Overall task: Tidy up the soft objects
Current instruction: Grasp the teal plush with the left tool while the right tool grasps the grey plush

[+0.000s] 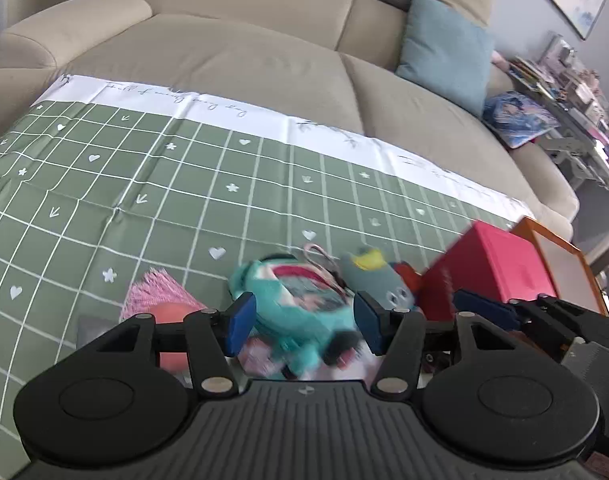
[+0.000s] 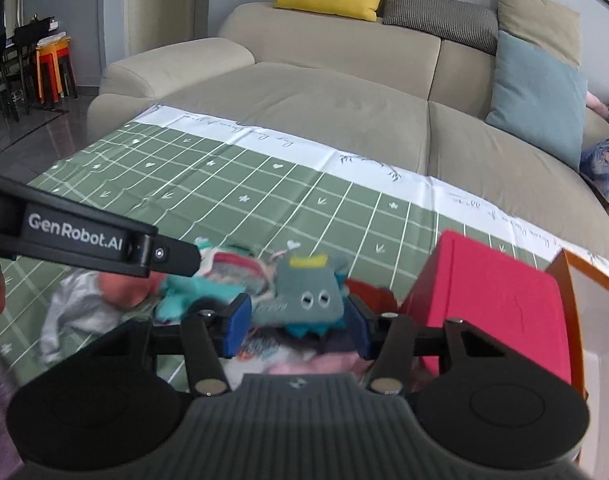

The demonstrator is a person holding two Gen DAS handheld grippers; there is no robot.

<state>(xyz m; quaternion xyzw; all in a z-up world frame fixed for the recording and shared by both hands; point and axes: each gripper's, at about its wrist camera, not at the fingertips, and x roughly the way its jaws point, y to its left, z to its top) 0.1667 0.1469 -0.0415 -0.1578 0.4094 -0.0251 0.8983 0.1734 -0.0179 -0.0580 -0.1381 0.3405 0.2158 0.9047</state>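
A pile of soft toys lies on the green checked cloth (image 1: 104,200). A teal plush (image 1: 300,316) sits between the blue pads of my left gripper (image 1: 303,322), which is open; the pads stand beside it without squeezing it. A grey plush with a yellow crown (image 2: 306,294) lies between the pads of my right gripper (image 2: 296,328), also open, with a small gap on the left side. The same grey plush (image 1: 378,276) shows in the left wrist view, right of the teal plush. Both are blurred.
A red box (image 2: 492,292) stands right of the pile, with an orange-rimmed tray (image 2: 584,276) behind it. A pink tasselled piece (image 1: 156,290), a coral ball (image 1: 172,314) and a pale cloth (image 2: 72,312) lie to the left. A beige sofa (image 1: 244,64) with cushions is behind.
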